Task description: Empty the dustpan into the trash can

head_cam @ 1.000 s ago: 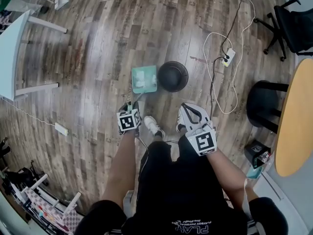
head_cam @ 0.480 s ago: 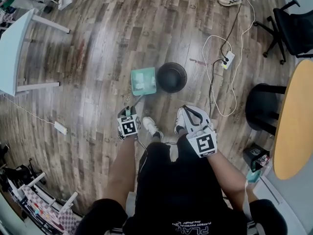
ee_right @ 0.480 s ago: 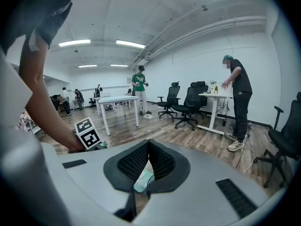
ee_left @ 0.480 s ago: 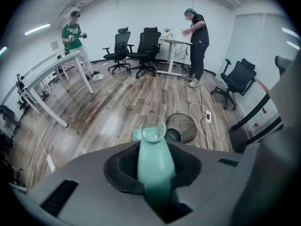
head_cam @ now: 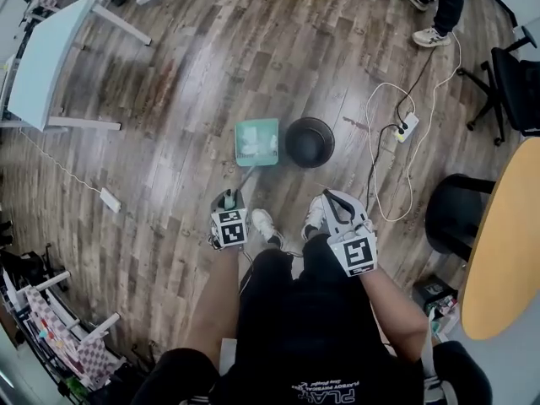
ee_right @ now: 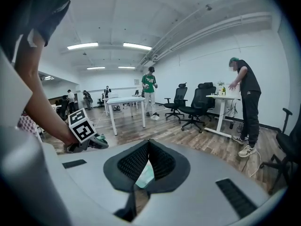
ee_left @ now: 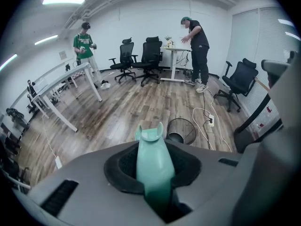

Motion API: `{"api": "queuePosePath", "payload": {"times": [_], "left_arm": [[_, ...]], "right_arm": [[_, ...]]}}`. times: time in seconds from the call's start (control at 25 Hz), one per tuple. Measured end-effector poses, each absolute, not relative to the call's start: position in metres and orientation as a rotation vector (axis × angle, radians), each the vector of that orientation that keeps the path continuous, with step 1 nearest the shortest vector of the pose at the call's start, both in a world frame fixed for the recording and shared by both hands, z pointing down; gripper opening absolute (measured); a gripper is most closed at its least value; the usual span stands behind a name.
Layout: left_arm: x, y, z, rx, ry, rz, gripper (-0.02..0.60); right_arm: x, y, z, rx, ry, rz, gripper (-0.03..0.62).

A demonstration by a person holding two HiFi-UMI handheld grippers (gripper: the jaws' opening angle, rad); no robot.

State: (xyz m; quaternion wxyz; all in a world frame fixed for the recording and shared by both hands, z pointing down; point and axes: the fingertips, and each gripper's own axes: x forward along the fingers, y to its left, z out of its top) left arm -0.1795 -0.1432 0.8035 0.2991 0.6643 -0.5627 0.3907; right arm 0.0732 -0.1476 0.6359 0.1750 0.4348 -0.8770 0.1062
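A teal dustpan with pale scraps in it lies on the wooden floor, directly left of a round black trash can. Its long handle runs back towards me. My left gripper is shut on the handle's end, which fills the gap between its pads. In the left gripper view the trash can shows just right of the handle tip. My right gripper hangs to the right above my shoe, jaws together with nothing held. Through its pads a sliver of teal shows.
A white cable and power strip lie right of the can. A black stool and a round wooden table stand at the right, a white table at the far left. Two people stand near desks and office chairs.
My left gripper has closed on the dustpan handle and risen a little towards me. The dustpan stays beside the can. My right gripper has barely shifted.
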Motion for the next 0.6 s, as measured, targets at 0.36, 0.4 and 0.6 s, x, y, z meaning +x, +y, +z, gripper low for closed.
{"api": "queuePosePath", "payload": {"times": [0.36, 0.4, 0.6], "left_arm": [[-0.201, -0.105, 0.740, 1.868, -1.532, 1.033, 0.097], [-0.202, -0.098, 0.733, 1.894, -1.531, 1.033, 0.097], [-0.213, -0.071, 0.705, 2.074, -1.490, 1.116, 0.097]], "right_arm": [[0.075, -0.125, 0.610, 1.383, -2.436, 0.240, 0.023], [0.074, -0.120, 0.606, 1.406, -2.427, 0.231, 0.023], [0.079, -0.092, 0.590, 1.594, -2.345, 0.208, 0.023]]}}
